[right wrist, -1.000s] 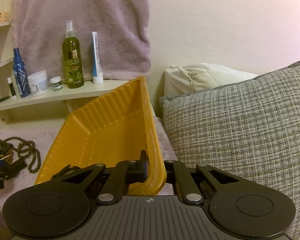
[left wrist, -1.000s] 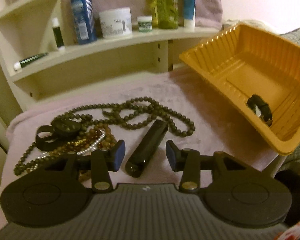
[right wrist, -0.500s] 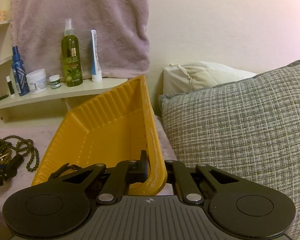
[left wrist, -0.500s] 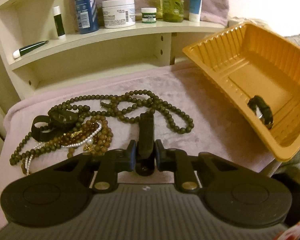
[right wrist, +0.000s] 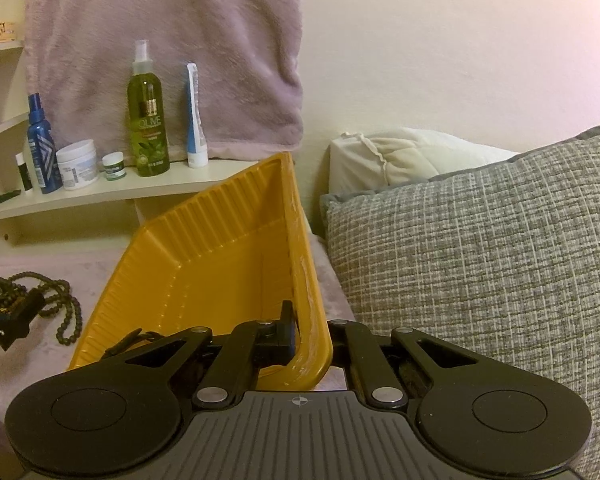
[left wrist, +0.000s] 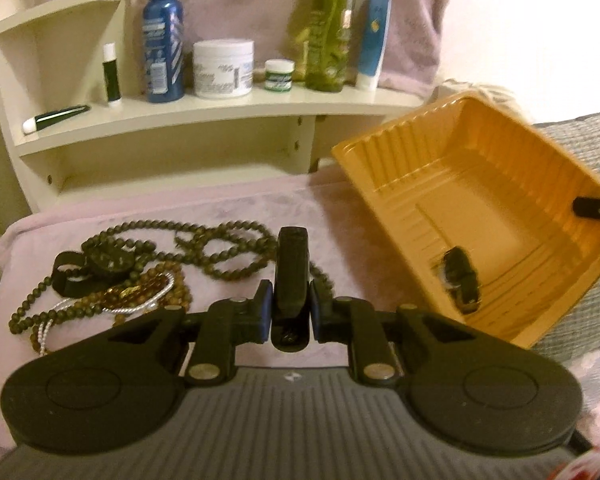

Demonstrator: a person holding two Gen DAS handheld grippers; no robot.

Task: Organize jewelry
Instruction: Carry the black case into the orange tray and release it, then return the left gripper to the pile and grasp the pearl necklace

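From the left wrist camera, the left gripper [left wrist: 287, 314] is clamped on a black case [left wrist: 290, 276], gripping its near end so that the case's long axis runs straight ahead, away from the camera, over the pink cloth [left wrist: 240, 208]. The orange tray [left wrist: 384, 184] lies ahead and to the right of this gripper, tilted with its open side towards it, so the coming carry looks like a swing to the right. I count one dark item [left wrist: 460, 276] already lying in the tray, and on the cloth to the left one tangled heap of bead strings [left wrist: 148, 280] whose strands I cannot separate. From the right wrist camera, the right gripper [right wrist: 306, 340] is closed on the tray's near rim, one finger inside the wall and the other hidden behind it, holding the orange tray [right wrist: 204, 256] tipped up; one grey cushion [right wrist: 480, 248] sits just to its right
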